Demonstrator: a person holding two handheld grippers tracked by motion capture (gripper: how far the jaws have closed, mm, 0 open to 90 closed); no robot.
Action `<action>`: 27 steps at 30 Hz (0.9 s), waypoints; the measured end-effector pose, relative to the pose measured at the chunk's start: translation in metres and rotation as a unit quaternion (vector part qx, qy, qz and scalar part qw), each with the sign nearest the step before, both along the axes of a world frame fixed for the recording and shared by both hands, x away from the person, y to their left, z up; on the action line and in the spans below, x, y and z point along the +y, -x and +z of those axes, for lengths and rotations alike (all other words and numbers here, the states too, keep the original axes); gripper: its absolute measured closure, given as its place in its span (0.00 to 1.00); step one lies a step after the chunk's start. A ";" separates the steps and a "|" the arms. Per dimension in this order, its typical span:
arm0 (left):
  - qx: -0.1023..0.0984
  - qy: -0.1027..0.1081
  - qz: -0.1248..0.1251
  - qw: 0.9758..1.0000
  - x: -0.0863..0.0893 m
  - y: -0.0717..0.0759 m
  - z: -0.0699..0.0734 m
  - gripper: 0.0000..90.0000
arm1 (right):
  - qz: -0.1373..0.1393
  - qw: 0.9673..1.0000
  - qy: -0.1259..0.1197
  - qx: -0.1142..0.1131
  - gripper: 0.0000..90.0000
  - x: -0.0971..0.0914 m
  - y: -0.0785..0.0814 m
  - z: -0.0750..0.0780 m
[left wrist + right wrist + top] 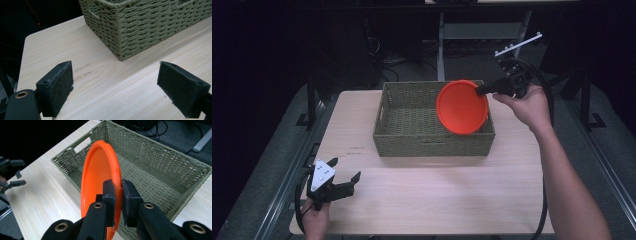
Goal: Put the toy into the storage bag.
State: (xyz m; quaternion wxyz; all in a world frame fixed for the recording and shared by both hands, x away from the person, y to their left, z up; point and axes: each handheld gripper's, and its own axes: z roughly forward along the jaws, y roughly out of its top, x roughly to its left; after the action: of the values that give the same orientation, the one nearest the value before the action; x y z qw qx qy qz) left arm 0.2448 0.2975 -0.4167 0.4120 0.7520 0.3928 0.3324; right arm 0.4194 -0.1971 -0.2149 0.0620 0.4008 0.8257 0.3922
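An orange plate [461,107] hangs on edge over the right part of a green woven basket [407,120]. My right gripper [481,90] is shut on the plate's rim at its upper right. In the right gripper view both pads pinch the rim of the plate [100,177], with the basket [160,162] open below it. My left gripper [346,175] rests low at the table's front left corner, jaws wide apart with nothing between them. In the left gripper view its fingers [58,85] frame bare wood, and a corner of the basket [140,27] lies ahead.
The pale wooden table [432,185] stretches in front of the basket. Dark floor, metal frame legs and cables lie beyond the far edge. A white bracket [518,45] stands behind the right hand.
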 end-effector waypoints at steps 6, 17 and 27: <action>0.002 0.002 -0.003 1.000 -0.002 -0.002 -0.001 0.14 | -0.020 1.000 -0.001 0.006 0.91 0.000 -0.013 -0.004; 0.003 0.002 0.001 1.000 0.001 -0.001 0.000 0.14 | -0.043 0.999 0.003 0.012 0.91 0.004 -0.031 -0.016; 0.004 -0.001 -0.002 1.000 -0.001 -0.001 -0.001 0.14 | -0.068 0.997 0.007 0.027 0.91 0.005 -0.049 -0.036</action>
State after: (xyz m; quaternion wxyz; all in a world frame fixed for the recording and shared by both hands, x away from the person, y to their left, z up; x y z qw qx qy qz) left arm 0.2459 0.2968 -0.4174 0.4104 0.7546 0.3920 0.3293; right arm 0.4680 -0.1921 -0.2507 0.0688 0.4660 0.8009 0.3698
